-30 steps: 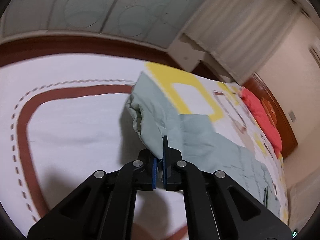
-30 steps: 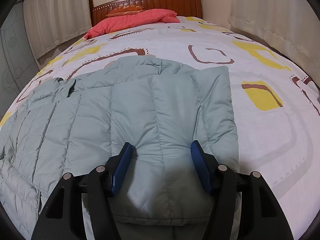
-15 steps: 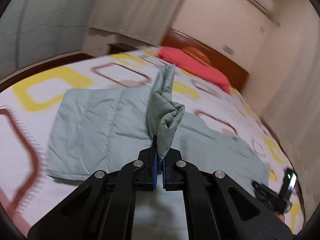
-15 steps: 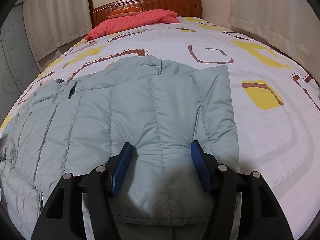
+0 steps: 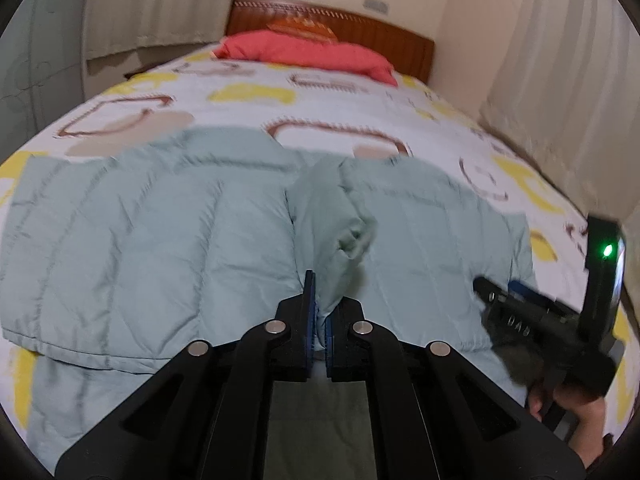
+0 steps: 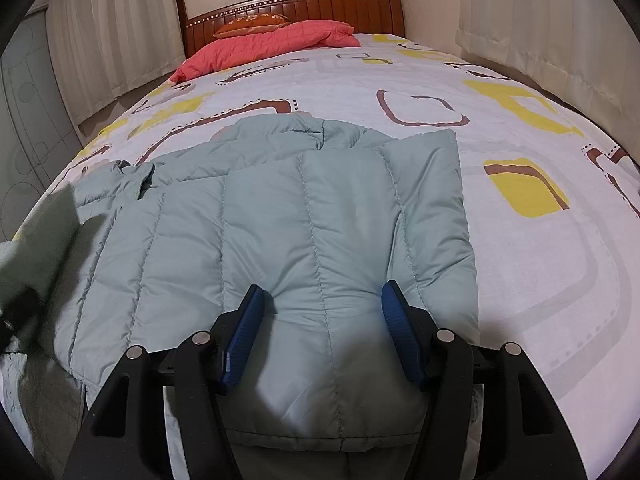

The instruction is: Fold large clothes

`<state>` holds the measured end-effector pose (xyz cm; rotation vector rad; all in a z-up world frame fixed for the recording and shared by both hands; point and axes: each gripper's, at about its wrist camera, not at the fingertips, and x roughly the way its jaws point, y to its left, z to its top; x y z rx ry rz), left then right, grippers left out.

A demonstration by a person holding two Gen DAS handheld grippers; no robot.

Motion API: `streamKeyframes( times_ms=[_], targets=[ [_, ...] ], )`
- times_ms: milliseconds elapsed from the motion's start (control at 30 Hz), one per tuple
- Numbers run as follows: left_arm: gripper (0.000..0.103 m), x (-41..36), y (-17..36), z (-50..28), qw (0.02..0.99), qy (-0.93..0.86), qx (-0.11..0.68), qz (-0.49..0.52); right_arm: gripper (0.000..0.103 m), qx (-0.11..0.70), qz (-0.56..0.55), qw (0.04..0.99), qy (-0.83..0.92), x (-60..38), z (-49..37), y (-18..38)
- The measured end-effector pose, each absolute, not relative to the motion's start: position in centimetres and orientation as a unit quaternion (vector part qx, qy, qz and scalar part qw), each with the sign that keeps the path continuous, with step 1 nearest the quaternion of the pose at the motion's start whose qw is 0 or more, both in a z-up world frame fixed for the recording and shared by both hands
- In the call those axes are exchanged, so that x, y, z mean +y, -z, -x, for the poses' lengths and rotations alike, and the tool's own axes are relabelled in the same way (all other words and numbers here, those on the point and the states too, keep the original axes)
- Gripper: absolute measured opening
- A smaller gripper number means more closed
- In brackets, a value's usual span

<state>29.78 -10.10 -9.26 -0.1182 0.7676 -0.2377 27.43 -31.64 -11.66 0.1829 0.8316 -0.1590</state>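
1. jaws first: my left gripper [image 5: 319, 320] is pinched tight on a bunched sleeve [image 5: 336, 216] of the pale green puffer jacket [image 6: 280, 232]; my right gripper [image 6: 320, 328] stands wide, its blue pads [image 6: 394, 312] pressing down either side of a padded panel near the hem, pinning it and not pinching it.
2. where it is: the jacket lies spread on the patterned bed cover [image 6: 520, 264], hem toward me, collar toward the red pillow [image 6: 264, 46] and wooden headboard [image 6: 296, 6].
3. step in hand, as i judge it: carrying the sleeve across the body to lay it flat over the middle.
4. doing it well: i'd keep the right side bearing down so the body doesn't drag, bring the sleeve in low, line it along the quilting seams, and let go only once the cuff rests on the fabric, so it doesn't spring back into a lump.
5. risk, i think: the filling is slippery and lofty, so a loosely placed sleeve may slide off.
6. left view alone shows the pinched sleeve, the right tool's body with a green light, and a hand [image 5: 576, 412] on it.
7. right view alone shows the pinned panel, its straight right edge and the folded collar; the left side enters only as a blurred shape at the frame edge.
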Motion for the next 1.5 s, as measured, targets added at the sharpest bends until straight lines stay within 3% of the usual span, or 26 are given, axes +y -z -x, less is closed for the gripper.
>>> streamKeyframes(
  times_ms=[67,133,167,500,700,933,967,1000,1067,1100,1500],
  targets=[
    [0.019,-10.1,9.2,-29.5,0.918,0.119,0.374,0.058,0.061,0.403,-0.089,0.908,0.077,-31.6,-27.5,11.6],
    [0.052,-9.8,8.4,-28.8,0.921,0.118,0.366,0.063,0.061,0.404,-0.088,0.907,0.078,-31.6,-27.4,11.7],
    [0.054,-9.5,7.8,-28.4,0.923,0.12,0.36,0.066,0.062,0.404,-0.087,0.907,0.078,-31.6,-27.5,11.6],
    [0.062,-0.9,4.4,-24.1,0.938,0.069,0.326,0.089,0.063,0.404,-0.115,0.906,0.059,-29.3,-26.7,8.8],
    [0.062,6.8,5.0,-23.9,0.936,-0.013,0.332,0.114,0.063,0.396,-0.128,0.909,-0.011,-23.5,-27.0,6.2],
    [0.062,11.7,6.0,-24.4,0.931,-0.058,0.339,0.121,0.063,0.425,-0.113,0.897,-0.05,-17.4,-28.7,7.7],
    [0.062,12.0,6.2,-24.3,0.93,-0.06,0.34,0.122,0.058,0.431,-0.112,0.894,-0.055,-16.8,-28.9,8.0],
    [0.062,12.2,6.4,-24.4,0.929,-0.062,0.342,0.123,0.041,0.435,-0.112,0.891,-0.059,-16.4,-29.1,8.3],
    [0.063,12.6,6.7,-24.6,0.927,-0.063,0.347,0.128,0.015,0.446,-0.108,0.886,-0.074,-15.7,-29.3,8.5],
    [0.063,12.7,6.7,-24.6,0.926,-0.061,0.349,0.13,0.009,0.444,-0.105,0.887,-0.074,-15.6,-29.1,8.5],
    [0.07,11.2,4.8,-24.9,0.933,-0.029,0.332,0.137,0.006,0.367,-0.098,0.925,0.019,-25.6,-25.9,4.1]
  ],
)
